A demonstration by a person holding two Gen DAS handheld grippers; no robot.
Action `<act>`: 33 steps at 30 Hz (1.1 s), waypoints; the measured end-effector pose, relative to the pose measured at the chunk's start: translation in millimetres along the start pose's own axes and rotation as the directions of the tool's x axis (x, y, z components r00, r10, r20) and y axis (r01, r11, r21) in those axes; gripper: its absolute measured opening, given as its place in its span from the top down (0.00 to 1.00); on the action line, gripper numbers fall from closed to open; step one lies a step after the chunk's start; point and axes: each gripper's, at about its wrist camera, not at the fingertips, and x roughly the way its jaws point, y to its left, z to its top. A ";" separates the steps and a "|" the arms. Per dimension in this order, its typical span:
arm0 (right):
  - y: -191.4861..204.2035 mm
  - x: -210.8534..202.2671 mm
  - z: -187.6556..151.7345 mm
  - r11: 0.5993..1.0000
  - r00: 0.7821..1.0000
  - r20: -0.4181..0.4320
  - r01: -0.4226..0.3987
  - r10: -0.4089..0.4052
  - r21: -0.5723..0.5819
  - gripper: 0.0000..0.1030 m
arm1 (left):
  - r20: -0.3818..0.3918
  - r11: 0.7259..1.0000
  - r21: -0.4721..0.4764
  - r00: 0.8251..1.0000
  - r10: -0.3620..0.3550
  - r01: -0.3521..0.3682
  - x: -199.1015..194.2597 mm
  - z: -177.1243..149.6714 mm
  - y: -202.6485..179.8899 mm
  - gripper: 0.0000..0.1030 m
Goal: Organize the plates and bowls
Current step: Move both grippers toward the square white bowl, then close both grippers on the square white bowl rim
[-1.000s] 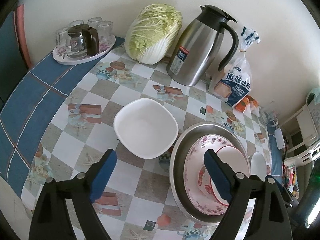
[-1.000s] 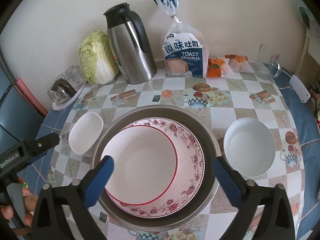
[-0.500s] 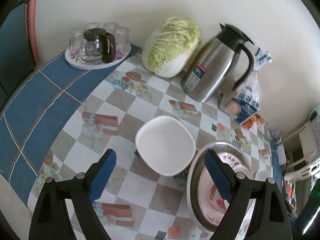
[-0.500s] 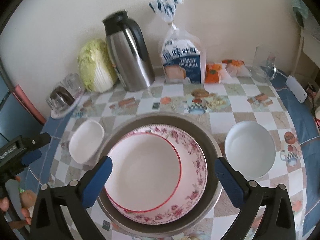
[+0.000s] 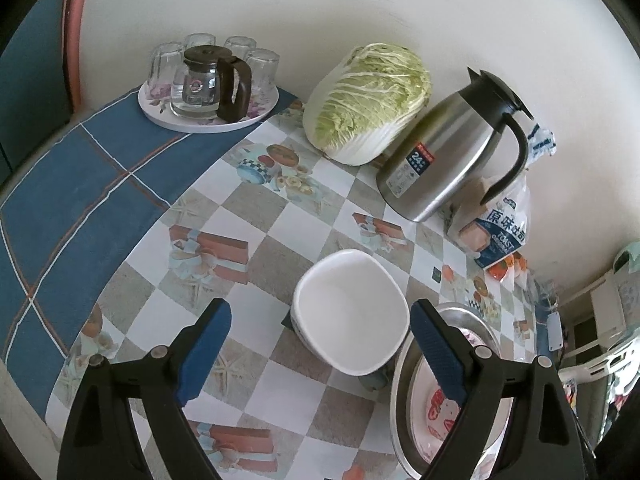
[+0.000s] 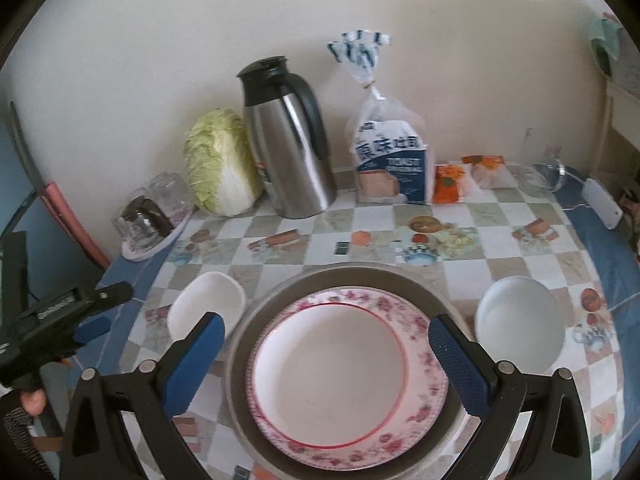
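Note:
A white squarish bowl [image 5: 349,312] sits on the checked tablecloth, between and just beyond the fingertips of my open, empty left gripper [image 5: 320,350]. To its right a steel basin [image 6: 440,304] holds a floral plate [image 6: 424,328] with a red-rimmed plate [image 6: 328,376] on top. My right gripper [image 6: 327,362] is open and empty, hovering over the basin. A round white bowl [image 6: 520,334] sits right of the basin. The squarish bowl [image 6: 206,306] and the left gripper [image 6: 76,320] also show in the right wrist view.
Along the wall stand a tray of glasses with a glass jug [image 5: 208,84], a napa cabbage [image 5: 366,104], a steel thermos [image 5: 452,152] and a toast bag [image 5: 500,224]. Orange packets [image 6: 450,178] and a glass dish [image 6: 540,174] lie at the far right.
My left gripper has moved left and back from over the basin, so the squarish bowl now lies between its fingers. My right gripper has pulled back and risen slightly. Both stayed open.

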 end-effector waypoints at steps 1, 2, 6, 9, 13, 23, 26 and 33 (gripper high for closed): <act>3.1 1.5 0.3 1.000 1.000 -0.009 -0.019 0.019 -0.006 0.00 | -0.001 1.000 -0.010 1.000 -0.003 0.003 1.5 0.5 2.3 0.09; 6.5 3.4 1.1 0.999 0.999 -0.019 -0.029 0.028 -0.016 0.00 | -0.005 1.000 -0.025 1.000 -0.010 0.009 4.0 1.0 5.7 0.05; 24.3 14.1 10.2 0.998 0.996 -0.065 -0.058 0.056 -0.029 0.00 | -0.011 0.998 -0.054 1.000 -0.016 0.016 9.6 1.8 13.8 0.04; 41.7 19.3 24.3 0.995 0.992 -0.084 -0.094 0.091 -0.038 0.00 | 0.004 0.997 -0.070 1.000 -0.020 0.020 12.3 3.0 18.7 0.03; 70.2 27.2 46.6 0.992 0.994 -0.092 -0.070 0.060 -0.108 0.00 | 0.002 0.991 -0.123 0.998 -0.055 0.055 19.6 4.3 28.3 0.03; 99.8 79.9 55.0 0.981 0.975 -0.219 -0.018 -0.025 -0.192 0.02 | -0.044 0.983 -0.179 0.998 -0.036 0.028 43.9 1.8 45.3 0.03; 103.5 98.1 52.0 0.979 0.966 -0.252 0.014 -0.066 -0.205 0.12 | -0.074 0.983 -0.183 0.997 -0.031 0.017 52.8 1.6 49.2 0.03; 110.5 138.1 39.1 0.968 0.934 -0.323 0.076 -0.154 -0.240 0.44 | -0.113 0.982 -0.189 0.992 -0.051 0.029 69.0 1.0 48.7 0.04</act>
